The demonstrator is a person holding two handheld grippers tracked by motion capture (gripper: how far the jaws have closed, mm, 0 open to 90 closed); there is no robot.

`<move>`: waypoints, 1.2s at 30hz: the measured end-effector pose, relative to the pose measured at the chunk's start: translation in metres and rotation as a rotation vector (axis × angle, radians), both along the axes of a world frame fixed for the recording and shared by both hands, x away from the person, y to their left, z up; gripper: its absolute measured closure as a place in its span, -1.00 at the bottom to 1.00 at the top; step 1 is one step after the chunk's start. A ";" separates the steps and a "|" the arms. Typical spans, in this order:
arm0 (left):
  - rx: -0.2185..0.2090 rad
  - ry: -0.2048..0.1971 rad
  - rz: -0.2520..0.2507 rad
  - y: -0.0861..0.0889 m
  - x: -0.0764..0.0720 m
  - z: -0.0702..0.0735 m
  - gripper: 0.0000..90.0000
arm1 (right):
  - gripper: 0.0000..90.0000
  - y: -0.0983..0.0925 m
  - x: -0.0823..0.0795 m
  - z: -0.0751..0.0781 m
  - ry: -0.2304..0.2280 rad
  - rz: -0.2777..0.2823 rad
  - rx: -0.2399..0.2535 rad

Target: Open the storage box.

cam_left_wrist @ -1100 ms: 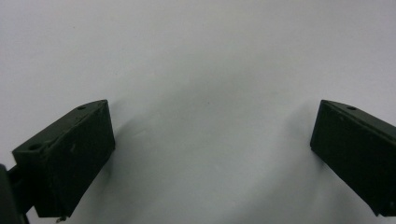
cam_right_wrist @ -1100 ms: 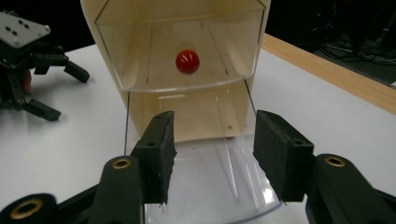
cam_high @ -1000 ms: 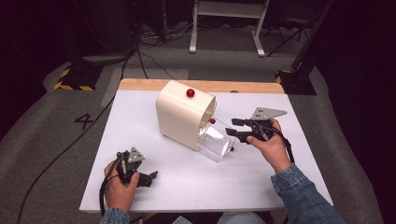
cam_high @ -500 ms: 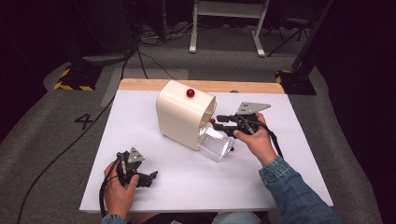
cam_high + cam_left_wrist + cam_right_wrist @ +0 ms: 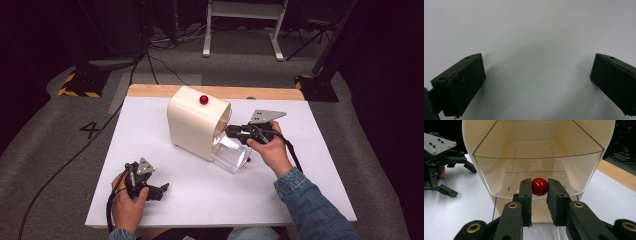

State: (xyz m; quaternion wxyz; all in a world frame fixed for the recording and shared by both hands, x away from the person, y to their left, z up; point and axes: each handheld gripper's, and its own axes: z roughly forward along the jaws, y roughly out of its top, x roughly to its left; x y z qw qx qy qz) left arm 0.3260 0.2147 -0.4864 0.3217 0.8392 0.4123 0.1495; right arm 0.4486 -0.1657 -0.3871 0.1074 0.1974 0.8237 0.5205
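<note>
A white desk (image 5: 310,180) takes up the middle of the high view, with a strip of bare wood along its far edge. Near its centre, slightly toward the upper left, stands a cream bin (image 5: 192,122) with a rounded top and a red knob on it; a clear flap (image 5: 231,152) hangs open from its front, tilting down to the desk. At centre right, the right gripper (image 5: 231,131) is held by a hand in a denim sleeve (image 5: 310,207), reaching into the bin's opening. In the right gripper view its fingers (image 5: 526,195) are narrow, closed on either side of a small red ball (image 5: 539,186) on the flap's edge. At the lower left, the left gripper (image 5: 161,189) rests low over the desk, and in the left gripper view its fingers (image 5: 461,82) stand wide apart, holding nothing.
</note>
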 end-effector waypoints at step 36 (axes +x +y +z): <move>0.000 0.008 0.000 0.000 0.001 0.000 -1.00 | 0.65 -0.067 -0.038 0.008 -0.001 -0.032 -0.013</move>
